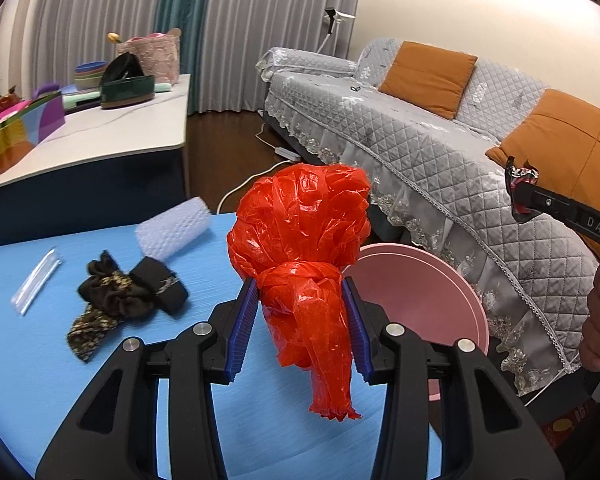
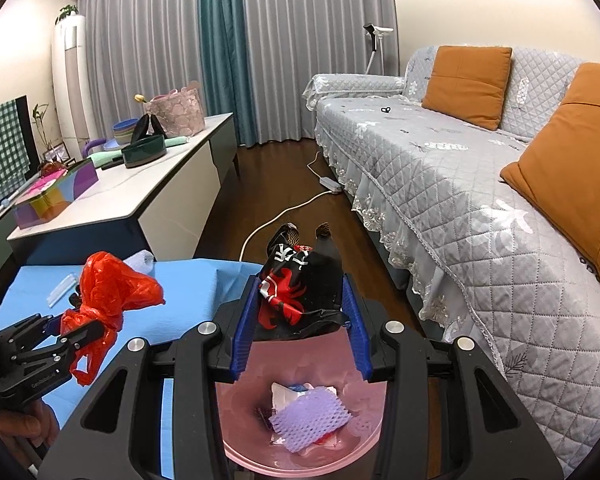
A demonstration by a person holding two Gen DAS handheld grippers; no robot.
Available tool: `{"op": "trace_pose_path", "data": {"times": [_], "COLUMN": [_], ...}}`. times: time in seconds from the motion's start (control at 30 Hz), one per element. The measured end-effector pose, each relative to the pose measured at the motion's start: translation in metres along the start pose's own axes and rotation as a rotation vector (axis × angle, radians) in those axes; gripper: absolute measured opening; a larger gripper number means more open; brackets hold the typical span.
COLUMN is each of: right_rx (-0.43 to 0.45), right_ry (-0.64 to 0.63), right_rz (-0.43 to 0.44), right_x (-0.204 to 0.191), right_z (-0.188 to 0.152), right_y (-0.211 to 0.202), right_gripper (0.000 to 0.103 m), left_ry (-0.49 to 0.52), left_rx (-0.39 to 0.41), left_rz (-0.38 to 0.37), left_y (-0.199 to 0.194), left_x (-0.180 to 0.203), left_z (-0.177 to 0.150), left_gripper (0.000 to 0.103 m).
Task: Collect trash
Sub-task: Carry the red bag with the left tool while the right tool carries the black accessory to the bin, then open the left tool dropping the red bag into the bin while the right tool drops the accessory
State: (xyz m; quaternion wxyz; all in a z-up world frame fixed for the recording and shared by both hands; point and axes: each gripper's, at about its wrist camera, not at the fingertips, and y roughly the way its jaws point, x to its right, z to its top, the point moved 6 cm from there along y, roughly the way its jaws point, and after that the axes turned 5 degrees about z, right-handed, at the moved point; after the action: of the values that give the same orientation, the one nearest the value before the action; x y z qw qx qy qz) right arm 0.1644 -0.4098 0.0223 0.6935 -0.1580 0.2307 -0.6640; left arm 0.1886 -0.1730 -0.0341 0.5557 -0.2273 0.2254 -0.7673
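Note:
My left gripper (image 1: 300, 292) is shut on a crumpled red plastic bag (image 1: 300, 236) and holds it above the blue table (image 1: 28, 344), just left of the pink bin (image 1: 428, 292). My right gripper (image 2: 302, 300) is shut on a black, red and white wrapper (image 2: 296, 288) and holds it above the pink bin (image 2: 240, 432). The bin holds a purple foam net (image 2: 308, 416) and white scraps. The left gripper with the red bag (image 2: 108, 292) shows at the left of the right wrist view. The right gripper with the wrapper (image 1: 520, 184) shows at the right of the left wrist view.
On the blue table lie a white bubble-wrap roll (image 1: 176, 228), black and brown hair scrunchies (image 1: 120, 296) and a clear plastic sleeve (image 1: 36, 280). A grey quilted sofa (image 2: 480, 184) with orange cushions stands right. A white cabinet (image 2: 148, 184) with boxes and bowls stands left. A white cable (image 2: 292, 208) crosses the dark floor.

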Motion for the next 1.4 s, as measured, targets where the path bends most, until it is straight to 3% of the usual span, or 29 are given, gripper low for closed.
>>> {"op": "trace_pose_path", "data": {"times": [0.73,0.77,0.8,0.83,0.87,1.1,1.4], "right_rx": [-0.009,-0.01,-0.011,-0.004,-0.004,0.017,0.034], "right_ry": [0.024,0.025,0.028,0.033,0.033,0.078,0.047], "right_rz": [-0.088,-0.092,-0.099,-0.111,-0.111,-0.118,-0.09], "right_x": [0.031,0.031,0.032,0.033,0.033,0.038,0.01], "right_z": [-0.003,-0.002,-0.002,-0.001,-0.001,0.005,0.01], "right_y": [0.009,0.009,0.009,0.007,0.007,0.002,-0.003], "right_gripper": [0.043,0.044,0.054,0.065,0.069,0.071,0.071], "left_ry": [0.107,0.123,0.15,0.172,0.185,0.153,0.096], "left_rx": [-0.033,-0.035,-0.037,-0.041,-0.039,-0.029,0.01], "left_rz": [-0.108,-0.113,-0.111,-0.108,-0.106,-0.083,-0.017], "left_y": [0.048,0.049,0.049,0.049,0.048,0.027,-0.018], "left_x": [0.094,0.098,0.103,0.106,0.109,0.092,0.04], "left_z": [0.01,0.009,0.008,0.008,0.007,0.005,0.012], "left_gripper": [0.044,0.047,0.05,0.061,0.065,0.065,0.065]}}
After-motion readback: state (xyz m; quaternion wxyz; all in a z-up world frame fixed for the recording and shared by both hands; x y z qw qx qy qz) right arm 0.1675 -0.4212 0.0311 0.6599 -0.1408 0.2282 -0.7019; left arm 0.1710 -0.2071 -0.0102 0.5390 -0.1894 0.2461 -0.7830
